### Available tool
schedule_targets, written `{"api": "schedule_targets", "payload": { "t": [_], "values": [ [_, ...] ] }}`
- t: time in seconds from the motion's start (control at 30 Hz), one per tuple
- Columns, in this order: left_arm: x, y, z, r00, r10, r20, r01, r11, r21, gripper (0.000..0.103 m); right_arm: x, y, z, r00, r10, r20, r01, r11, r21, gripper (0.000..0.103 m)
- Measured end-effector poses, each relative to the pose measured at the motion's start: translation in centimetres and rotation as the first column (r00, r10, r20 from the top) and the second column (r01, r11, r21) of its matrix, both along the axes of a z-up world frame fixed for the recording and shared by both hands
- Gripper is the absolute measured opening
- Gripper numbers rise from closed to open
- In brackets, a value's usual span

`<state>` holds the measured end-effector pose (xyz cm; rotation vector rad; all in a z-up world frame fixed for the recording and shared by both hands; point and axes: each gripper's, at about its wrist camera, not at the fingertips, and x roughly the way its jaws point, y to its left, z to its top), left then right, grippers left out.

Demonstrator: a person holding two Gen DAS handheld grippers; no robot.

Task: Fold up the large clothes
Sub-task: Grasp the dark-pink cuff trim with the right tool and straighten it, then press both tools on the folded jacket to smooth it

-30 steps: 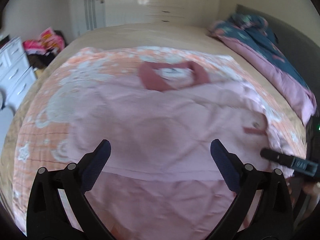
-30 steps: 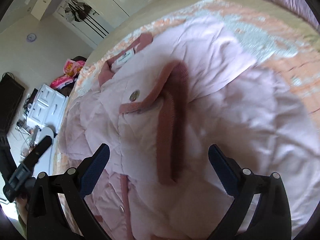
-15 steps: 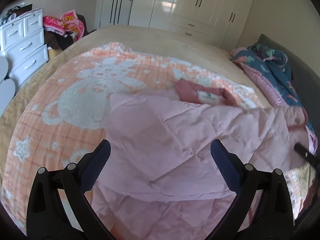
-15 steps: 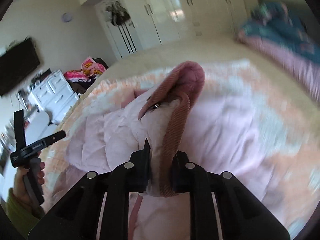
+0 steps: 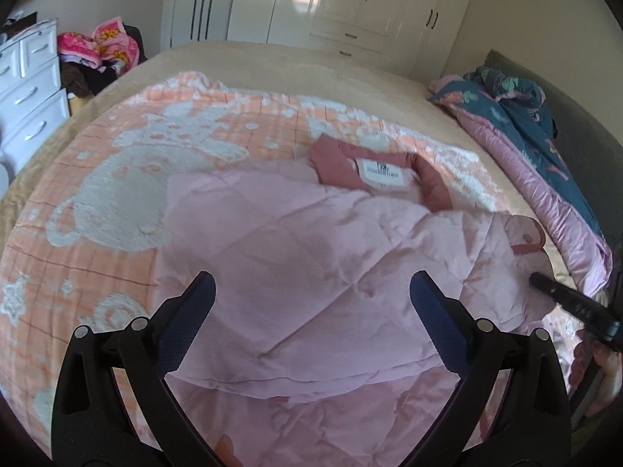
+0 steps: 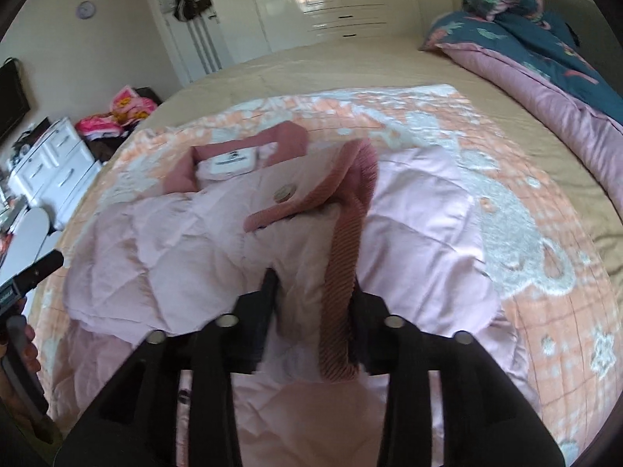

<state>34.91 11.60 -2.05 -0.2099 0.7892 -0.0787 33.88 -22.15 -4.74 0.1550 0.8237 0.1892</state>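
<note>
A pale pink quilted jacket (image 5: 311,253) lies spread on the bed, its dark pink collar (image 5: 381,171) with a white label at the far end. My left gripper (image 5: 313,284) hovers open over the jacket's body with nothing between its fingers. In the right wrist view a sleeve with a ribbed dark pink cuff (image 6: 346,272) lies folded over the jacket's body. My right gripper (image 6: 315,288) straddles that cuff; its jaws are opening and the cuff still sits between them. The right gripper's tip (image 5: 564,303) shows at the left wrist view's right edge.
An orange blanket with a white bear pattern (image 5: 128,194) lies under the jacket on the beige bed (image 6: 350,66). A blue and pink duvet (image 6: 545,62) is piled along the right side. White drawers (image 5: 27,89) and a clothes heap (image 5: 97,46) stand at the left, wardrobes (image 5: 350,4) behind.
The right gripper shut on the sleeve's cuff, lifted it and brought it over the jacket's body; now its jaws stand apart. The left gripper stayed open and drifted left over the jacket.
</note>
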Motion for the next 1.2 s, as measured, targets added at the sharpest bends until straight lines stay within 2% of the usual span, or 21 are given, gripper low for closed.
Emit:
{"api": "schedule_targets", "payload": {
  "t": [0.03,0.07,0.1,0.17,0.23,0.33,0.47,0.67,0.8,0.87,1.0,1.2],
  "values": [
    [0.0,-0.2,-0.3,1.000,-0.008,-0.006,0.008,1.000,0.005,0.091,-0.3,-0.4,0.3,1.000,-0.023,0.015,0.023,1.000,0.009,0.054],
    [0.1,-0.5,-0.6,1.000,-0.021,-0.010,0.021,1.000,0.007,0.088,-0.7,-0.6,0.7,0.999,-0.039,0.035,0.038,0.999,0.027,0.063],
    [0.1,-0.6,-0.9,0.999,-0.031,-0.013,0.031,1.000,-0.001,0.081,-1.0,-0.9,1.0,0.997,-0.048,0.057,0.045,0.998,0.048,0.069],
    [0.4,-0.8,-1.8,0.998,-0.049,-0.039,0.048,0.999,-0.019,0.074,-1.5,-0.7,1.8,0.996,-0.035,0.086,0.029,0.998,0.063,0.071],
    [0.6,-1.1,-2.5,0.997,-0.045,-0.062,0.045,0.999,0.006,0.069,-1.7,0.5,2.6,0.994,0.008,0.107,-0.012,1.000,0.028,0.071],
    [1.0,-1.0,-4.0,0.992,-0.027,-0.122,0.028,0.999,0.014,0.069,-1.8,2.4,3.4,0.989,0.071,0.127,-0.069,0.997,-0.022,0.071],
    [1.1,-0.7,-5.2,0.990,-0.025,-0.137,0.025,1.000,-0.002,0.070,-1.2,5.5,4.0,0.978,0.159,0.135,-0.150,0.986,-0.075,0.076],
    [1.0,-0.9,-5.4,0.990,-0.027,-0.136,0.028,1.000,0.008,0.070,1.0,9.8,2.5,0.966,0.251,0.056,-0.238,0.956,-0.172,0.080],
    [1.1,-0.9,-5.4,0.990,-0.025,-0.138,0.026,1.000,0.005,0.070,3.3,10.7,-1.1,0.969,0.233,-0.080,-0.245,0.948,-0.205,0.080],
    [1.2,-0.9,-5.4,0.990,-0.028,-0.140,0.030,1.000,0.009,0.070,4.1,10.7,-2.8,0.968,0.221,-0.121,-0.241,0.952,-0.191,0.081],
    [1.1,-0.9,-5.3,0.990,-0.027,-0.138,0.029,1.000,0.012,0.070,4.3,10.8,-4.3,0.972,0.208,-0.106,-0.225,0.955,-0.193,0.084],
    [0.8,-0.7,-4.9,0.989,-0.022,-0.146,0.021,1.000,-0.009,0.070,3.3,10.3,-3.2,0.977,0.191,-0.097,-0.205,0.967,-0.155,0.085]
  ]
}}
